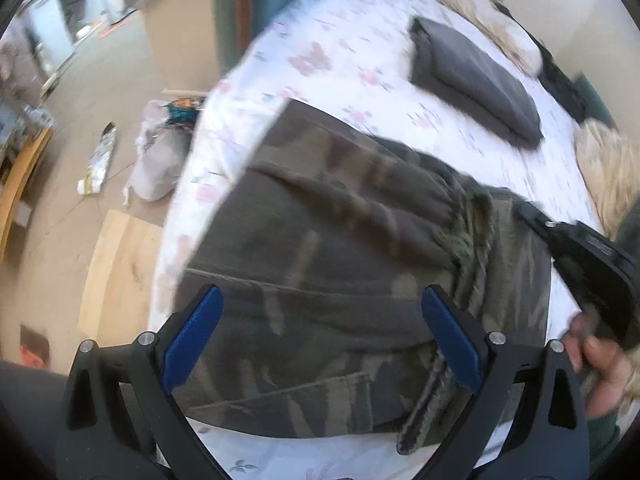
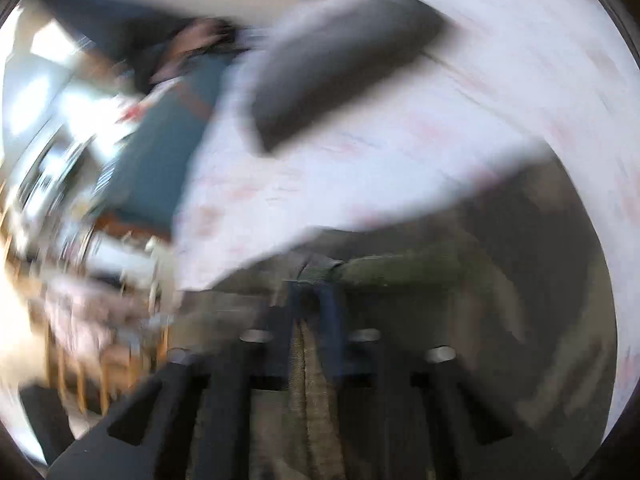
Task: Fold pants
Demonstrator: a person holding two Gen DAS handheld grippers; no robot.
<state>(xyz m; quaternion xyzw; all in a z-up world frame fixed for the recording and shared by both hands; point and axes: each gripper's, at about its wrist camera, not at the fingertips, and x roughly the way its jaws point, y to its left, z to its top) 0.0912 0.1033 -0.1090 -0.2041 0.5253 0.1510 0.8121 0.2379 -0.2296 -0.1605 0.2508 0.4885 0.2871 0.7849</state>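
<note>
Camouflage pants (image 1: 328,280) lie folded on a bed with a white floral sheet (image 1: 344,56). My left gripper (image 1: 320,336) is open and empty, its blue fingers spread just above the pants near the bed's front edge. In the blurred right wrist view my right gripper (image 2: 314,300) is shut on a fold of the camouflage pants (image 2: 460,320), the cloth pinched between the blue fingers. The right gripper's black body (image 1: 580,256) and the hand holding it show at the right of the left wrist view.
A folded dark grey garment (image 1: 476,80) lies on the far part of the bed, also in the right wrist view (image 2: 332,68). Beige fluffy bedding (image 1: 608,172) lies at the right. A grey bag (image 1: 160,160) and litter lie on the floor left of the bed.
</note>
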